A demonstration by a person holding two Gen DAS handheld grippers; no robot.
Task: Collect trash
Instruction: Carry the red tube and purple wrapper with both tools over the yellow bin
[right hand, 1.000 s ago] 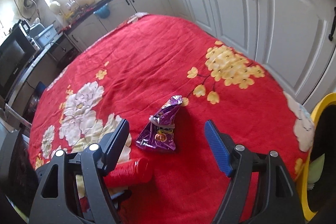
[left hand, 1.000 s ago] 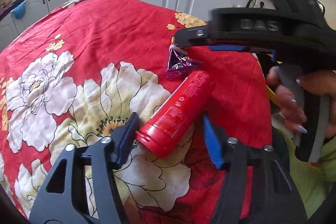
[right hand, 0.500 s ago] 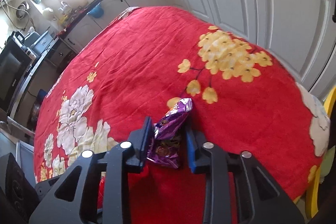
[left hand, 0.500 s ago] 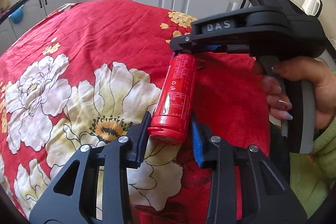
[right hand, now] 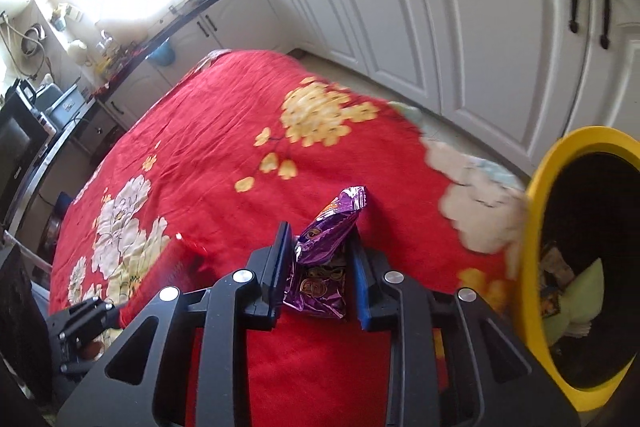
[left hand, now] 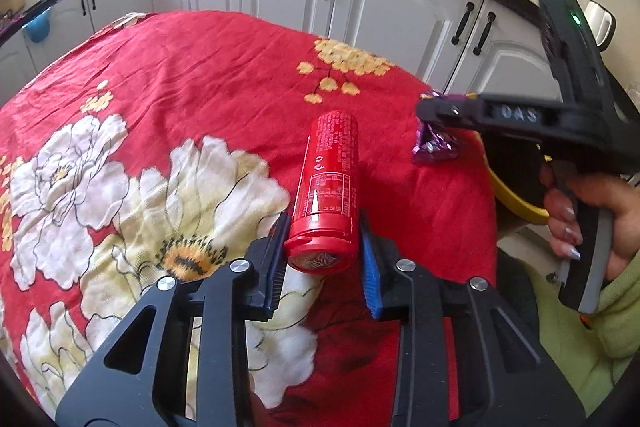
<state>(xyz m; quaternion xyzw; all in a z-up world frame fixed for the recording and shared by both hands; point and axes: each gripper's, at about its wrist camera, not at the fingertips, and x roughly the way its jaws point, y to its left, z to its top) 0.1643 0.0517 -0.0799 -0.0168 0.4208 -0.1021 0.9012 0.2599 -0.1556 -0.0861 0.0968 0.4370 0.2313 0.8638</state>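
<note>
My left gripper point(left hand: 322, 259) is shut on the near end of a red cylindrical can point(left hand: 330, 187) and holds it above the red flowered tablecloth point(left hand: 180, 87). My right gripper point(right hand: 320, 267) is shut on a crumpled purple snack wrapper point(right hand: 326, 259) and holds it lifted over the cloth near the table's right edge. In the left wrist view the right gripper point(left hand: 432, 113) shows at the right with the wrapper point(left hand: 434, 147) hanging from it. A yellow trash bin point(right hand: 534, 267) with rubbish inside stands just right of the wrapper.
White kitchen cabinets point(right hand: 460, 27) with black handles run behind the table. The bin's yellow rim point(left hand: 516, 203) shows past the table's right edge in the left wrist view. A cluttered counter point(right hand: 120, 39) lies at the far left.
Both grippers have lifted their loads off the cloth. The right gripper has carried the wrapper to the right, toward the yellow bin, which has come into view.
</note>
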